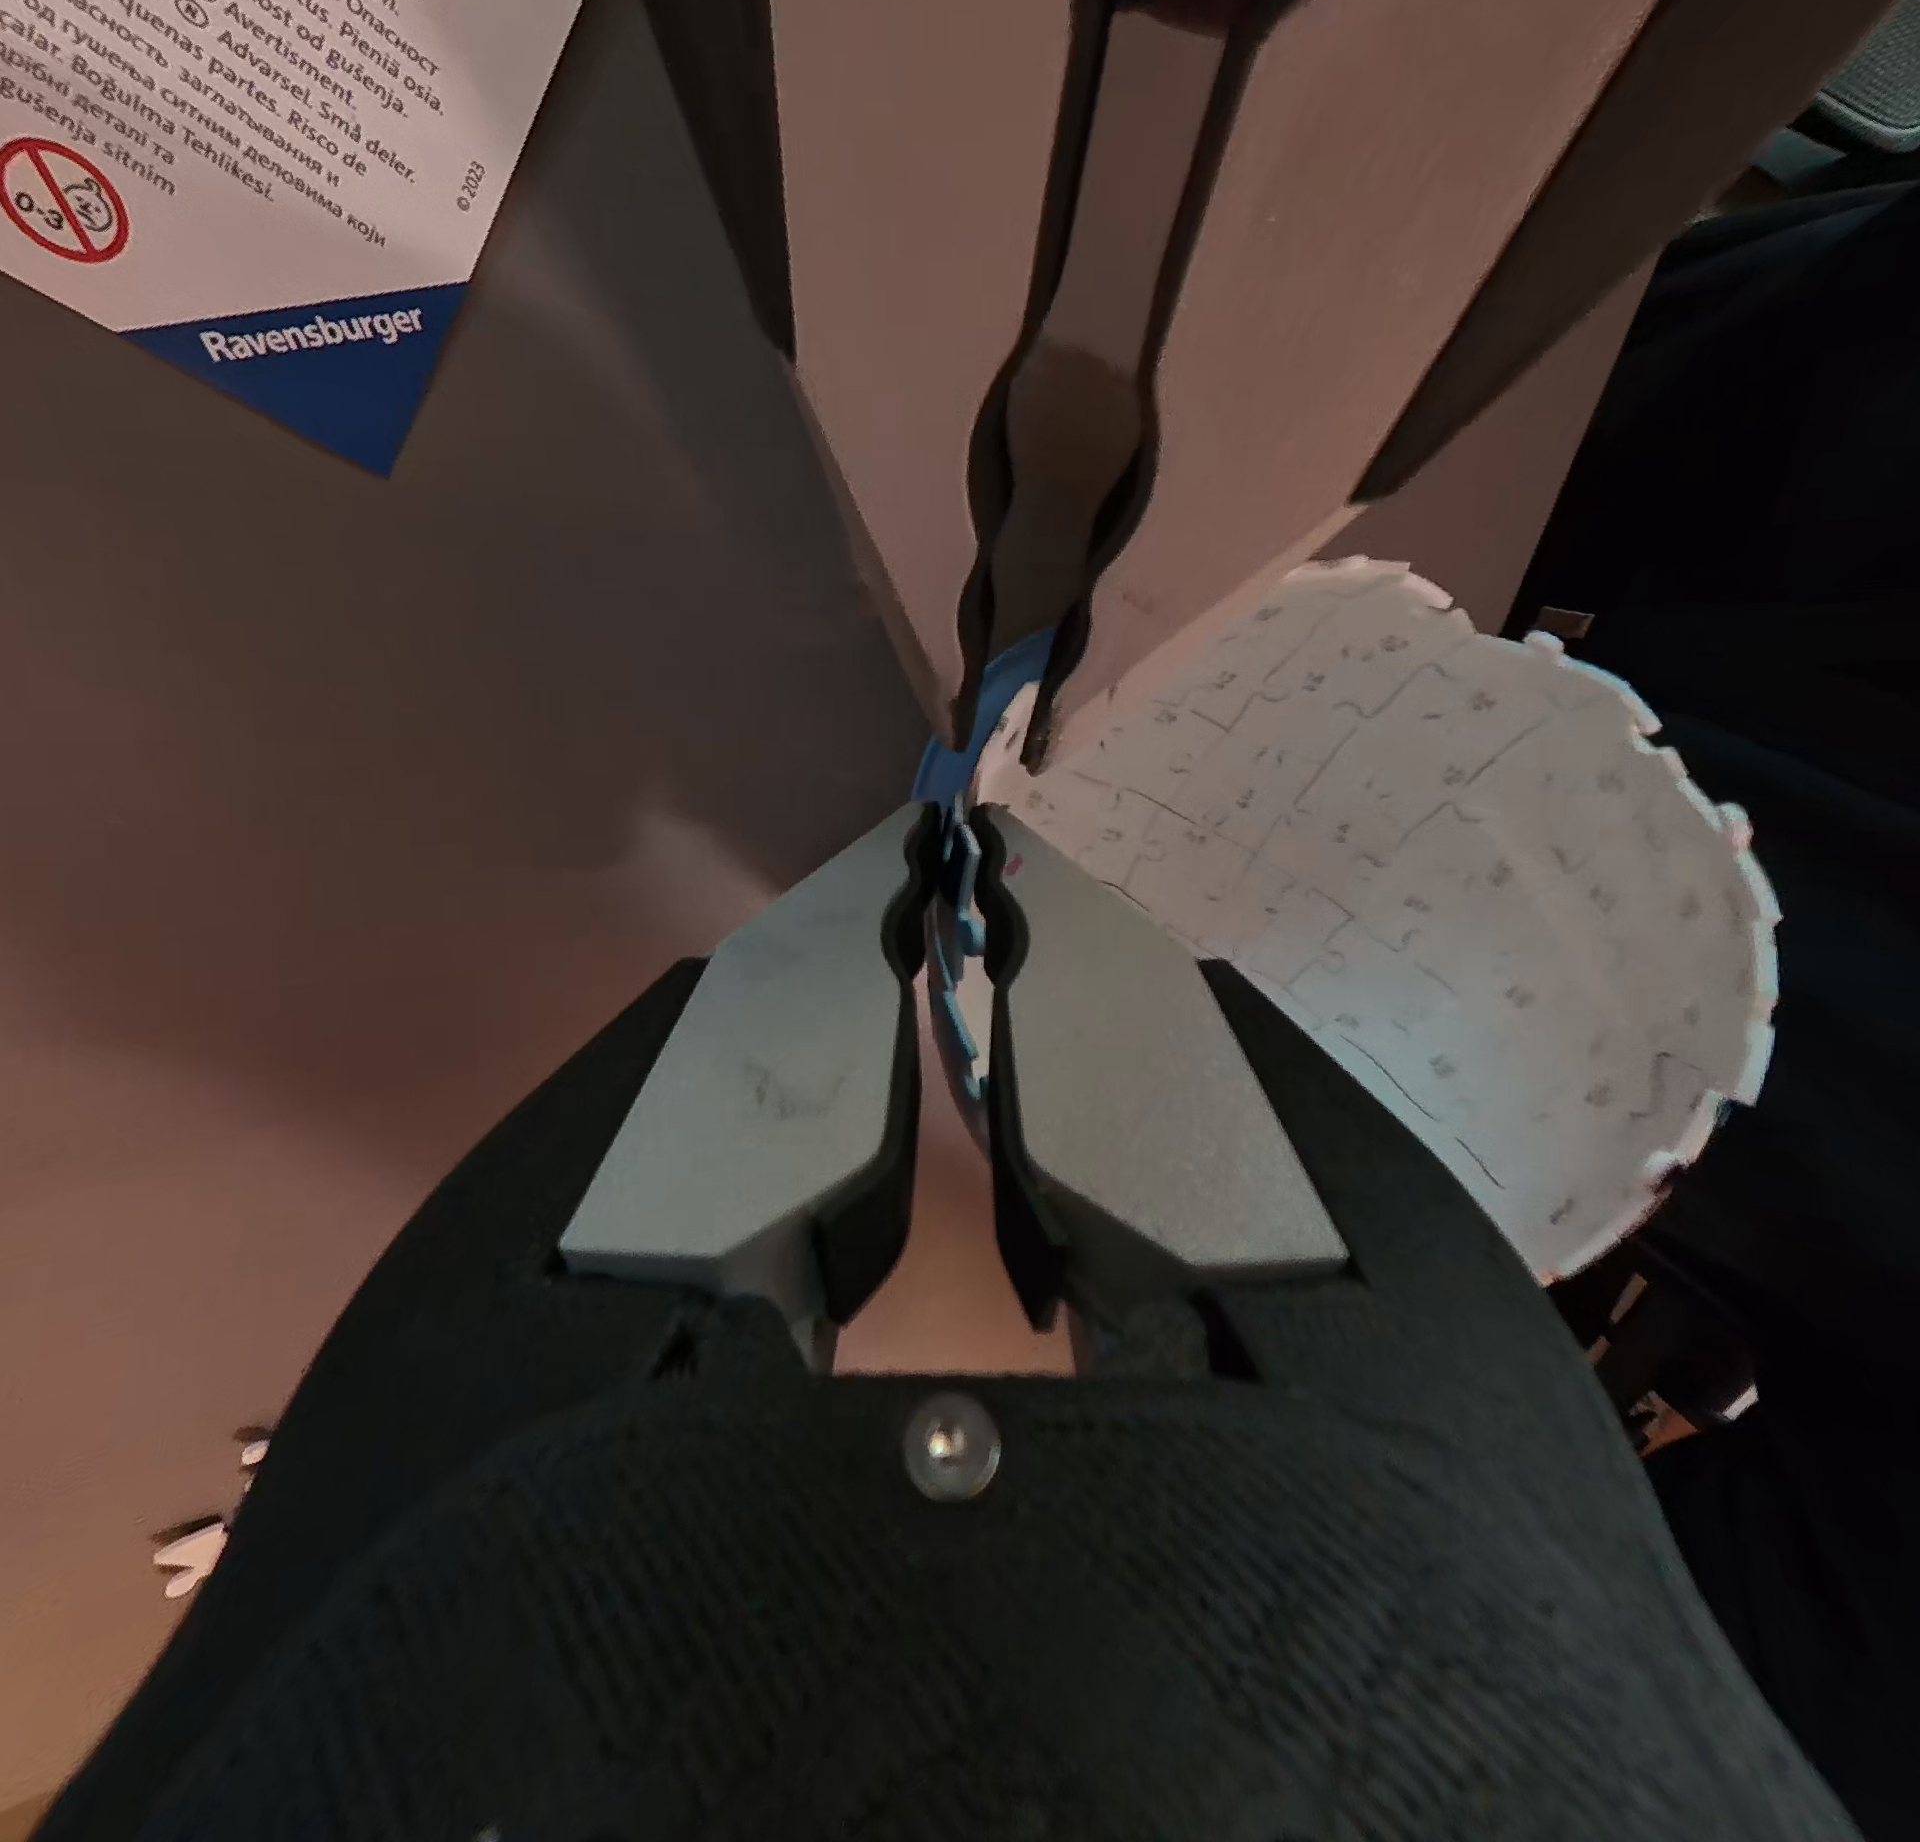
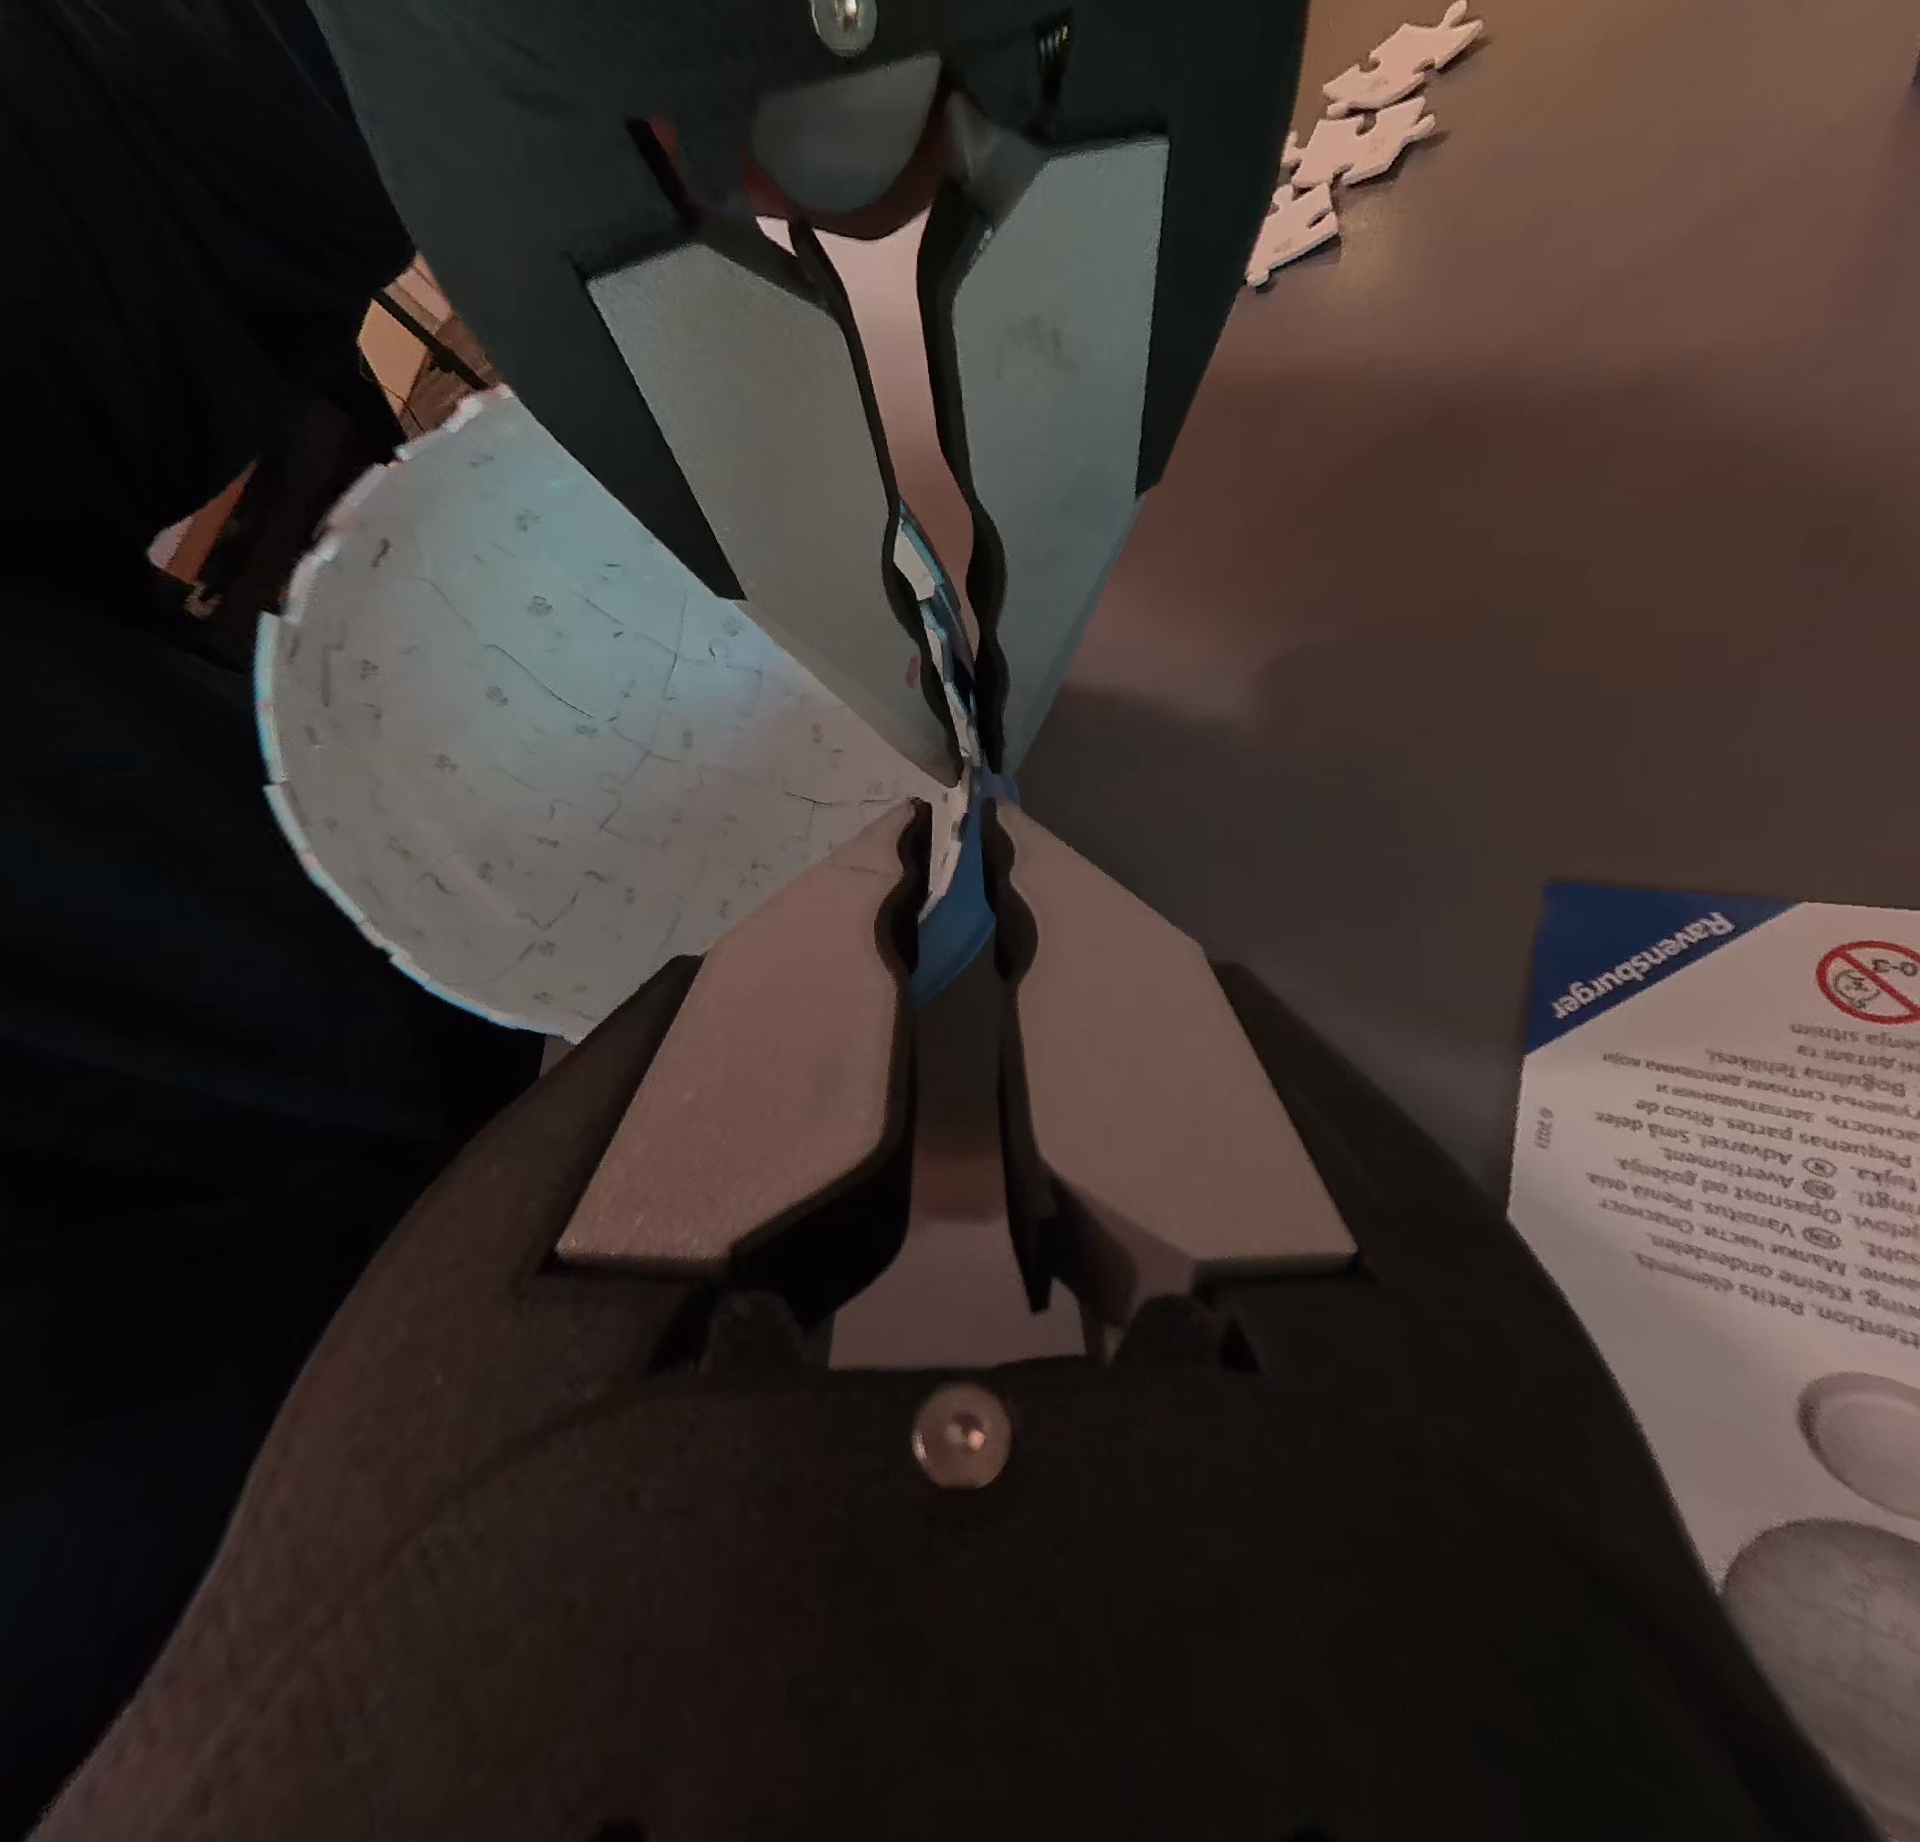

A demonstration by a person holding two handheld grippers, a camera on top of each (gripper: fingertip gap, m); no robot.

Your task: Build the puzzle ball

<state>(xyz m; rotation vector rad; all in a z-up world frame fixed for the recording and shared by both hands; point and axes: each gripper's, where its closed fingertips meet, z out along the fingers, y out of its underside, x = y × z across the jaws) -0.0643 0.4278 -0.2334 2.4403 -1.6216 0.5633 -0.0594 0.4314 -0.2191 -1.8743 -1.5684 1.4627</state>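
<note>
A dark grey-brown table (image 2: 1507, 545) carries everything. A white printed leaflet (image 2: 1745, 1325) with a blue corner lies flat on it, shown at upper left in the left wrist view (image 1: 239, 151). Well apart from the leaflet, a few loose white puzzle pieces (image 2: 1361, 119) lie together on the table, touching one another
</note>
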